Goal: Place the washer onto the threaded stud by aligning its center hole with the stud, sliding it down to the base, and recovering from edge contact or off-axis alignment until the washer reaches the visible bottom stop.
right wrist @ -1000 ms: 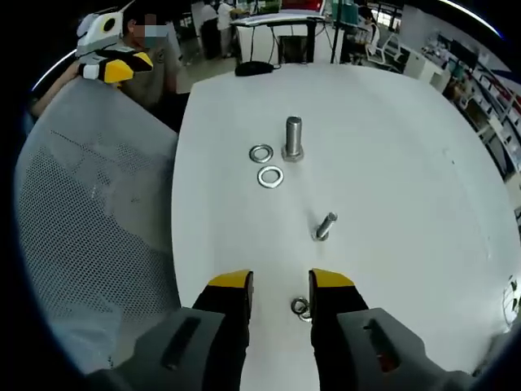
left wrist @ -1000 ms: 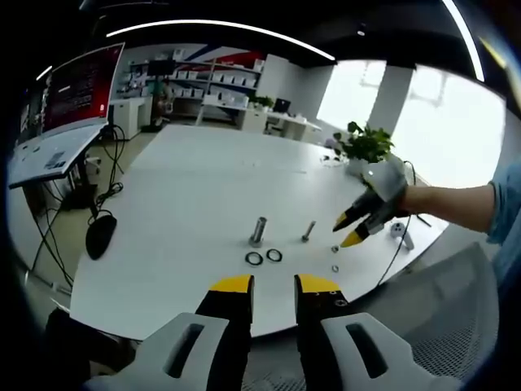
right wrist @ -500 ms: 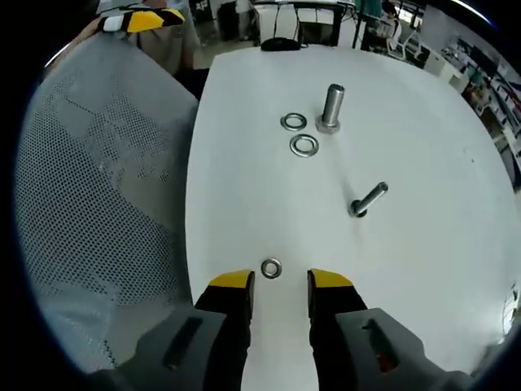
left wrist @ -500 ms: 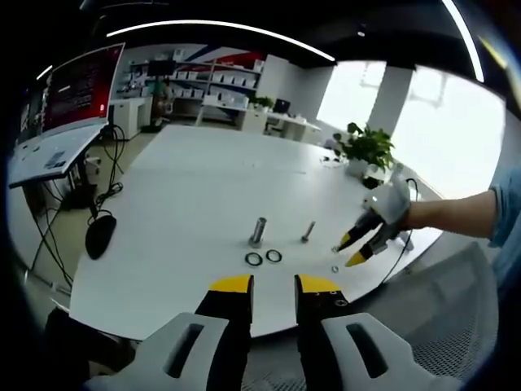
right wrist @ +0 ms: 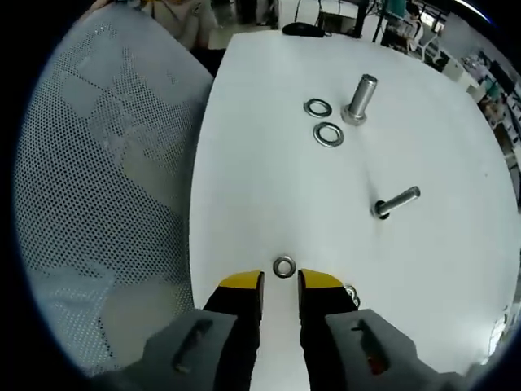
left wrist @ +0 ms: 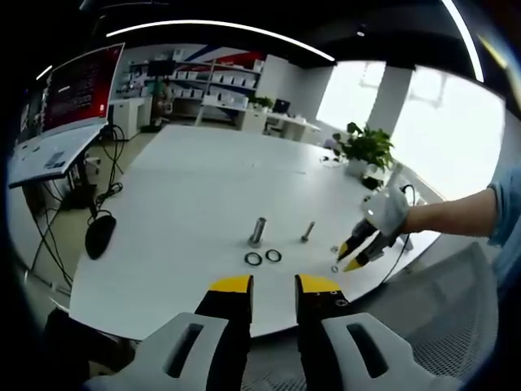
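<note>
We see a small silver washer (right wrist: 283, 266) lying flat on the white table, low in the right gripper view. The threaded stud (right wrist: 360, 98) stands upright near the top, two larger washers (right wrist: 323, 120) lying flat beside it.

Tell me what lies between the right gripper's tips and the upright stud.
In the right gripper view, a small washer sits just ahead of the right gripper. Beyond it is bare white table, then two larger washers beside the upright stud.

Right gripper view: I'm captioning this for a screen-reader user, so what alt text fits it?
The right gripper hovers with open jaws over a small washer near the edge of a white table. Farther off, an upright threaded stud stands beside two larger washers, and a smaller bolt stands nearer. A mesh chair back lies left.
</note>
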Action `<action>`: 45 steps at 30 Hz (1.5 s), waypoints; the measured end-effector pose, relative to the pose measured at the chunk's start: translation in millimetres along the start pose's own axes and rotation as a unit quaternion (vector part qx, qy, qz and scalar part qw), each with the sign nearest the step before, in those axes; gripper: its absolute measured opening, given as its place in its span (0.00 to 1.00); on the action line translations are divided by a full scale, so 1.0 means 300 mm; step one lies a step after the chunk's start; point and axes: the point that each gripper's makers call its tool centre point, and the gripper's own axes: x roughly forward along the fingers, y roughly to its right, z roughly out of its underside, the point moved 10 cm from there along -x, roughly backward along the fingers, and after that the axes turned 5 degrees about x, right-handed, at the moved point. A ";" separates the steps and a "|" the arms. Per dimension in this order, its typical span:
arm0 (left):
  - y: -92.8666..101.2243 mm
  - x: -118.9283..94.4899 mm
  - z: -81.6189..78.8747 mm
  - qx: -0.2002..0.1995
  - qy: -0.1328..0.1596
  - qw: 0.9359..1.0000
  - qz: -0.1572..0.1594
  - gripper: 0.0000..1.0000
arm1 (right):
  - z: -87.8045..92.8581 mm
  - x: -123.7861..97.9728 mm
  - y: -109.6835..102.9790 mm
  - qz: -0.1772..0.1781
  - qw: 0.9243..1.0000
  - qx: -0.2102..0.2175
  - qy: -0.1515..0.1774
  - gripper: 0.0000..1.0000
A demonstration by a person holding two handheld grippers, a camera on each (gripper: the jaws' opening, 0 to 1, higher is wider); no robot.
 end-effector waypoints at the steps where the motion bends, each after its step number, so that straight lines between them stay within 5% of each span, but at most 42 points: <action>1: 0.000 0.000 0.000 0.000 0.000 1.000 0.000 0.18 | -0.001 0.001 0.001 0.001 1.000 -0.001 -0.002 0.16; 26: 0.001 0.000 0.001 0.000 -0.002 1.000 0.001 0.18 | -0.031 0.034 0.000 0.011 0.998 -0.046 -0.036 0.14; 35: 0.001 0.000 0.000 0.000 -0.001 1.000 0.000 0.18 | -0.036 0.035 0.012 0.010 0.999 -0.009 -0.044 0.14; 45: 0.001 -0.001 -0.001 -0.001 0.002 1.000 0.000 0.18 | -0.053 0.040 0.010 0.012 0.997 -0.024 -0.067 0.15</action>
